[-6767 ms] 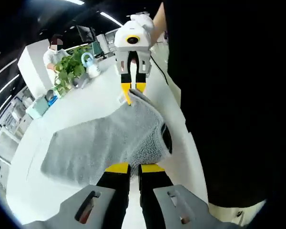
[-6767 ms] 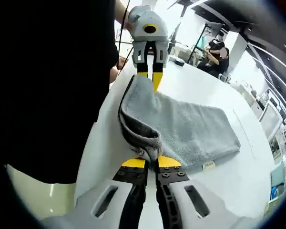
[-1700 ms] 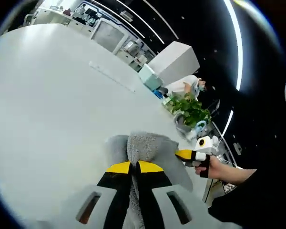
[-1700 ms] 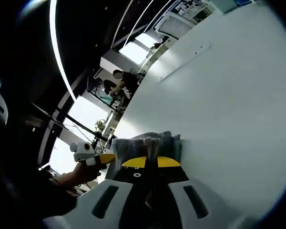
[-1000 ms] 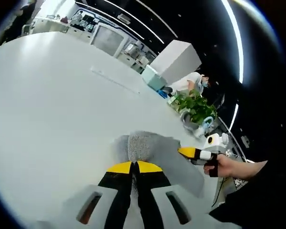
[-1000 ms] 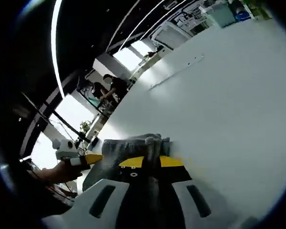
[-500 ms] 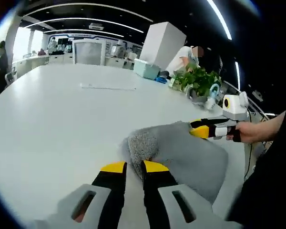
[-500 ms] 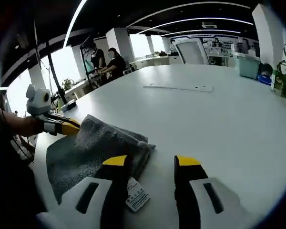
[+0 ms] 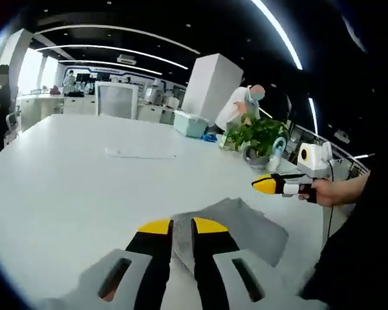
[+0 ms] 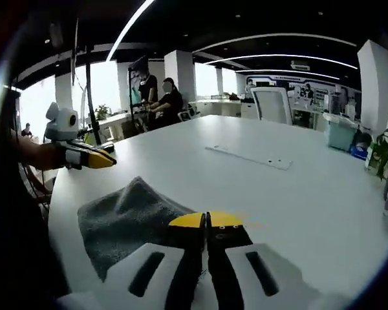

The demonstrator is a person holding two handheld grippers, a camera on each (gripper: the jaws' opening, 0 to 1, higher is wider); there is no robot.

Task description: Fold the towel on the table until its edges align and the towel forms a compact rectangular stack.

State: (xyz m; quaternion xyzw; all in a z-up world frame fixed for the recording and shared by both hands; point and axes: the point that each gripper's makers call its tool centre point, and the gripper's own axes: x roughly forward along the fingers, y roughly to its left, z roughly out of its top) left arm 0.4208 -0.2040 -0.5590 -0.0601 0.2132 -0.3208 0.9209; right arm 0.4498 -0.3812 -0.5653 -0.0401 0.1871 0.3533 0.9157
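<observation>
The grey towel (image 9: 242,223) lies folded and flat on the white table (image 9: 64,187), close to its near edge. In the left gripper view my left gripper (image 9: 182,226) hovers over the towel's near corner, its jaws slightly open and holding nothing. My right gripper (image 9: 262,185) comes in from the right in a hand, raised above the towel with nothing in it. In the right gripper view my right gripper (image 10: 207,221) has its yellow tips pressed together beside the towel (image 10: 126,216). The left gripper (image 10: 103,159) hangs above the towel's far left side.
A thin white strip (image 10: 249,157) lies mid-table. A potted plant (image 9: 255,132), a teal box (image 9: 191,123) and a white column (image 9: 210,87) stand at the far end. People stand by desks (image 10: 158,93). The person's dark sleeve (image 9: 362,245) fills the right.
Both grippers have let go of the towel edge and drawn back upward. The right gripper's jaws, open half a second ago, have come together. The towel now rests folded on the table.
</observation>
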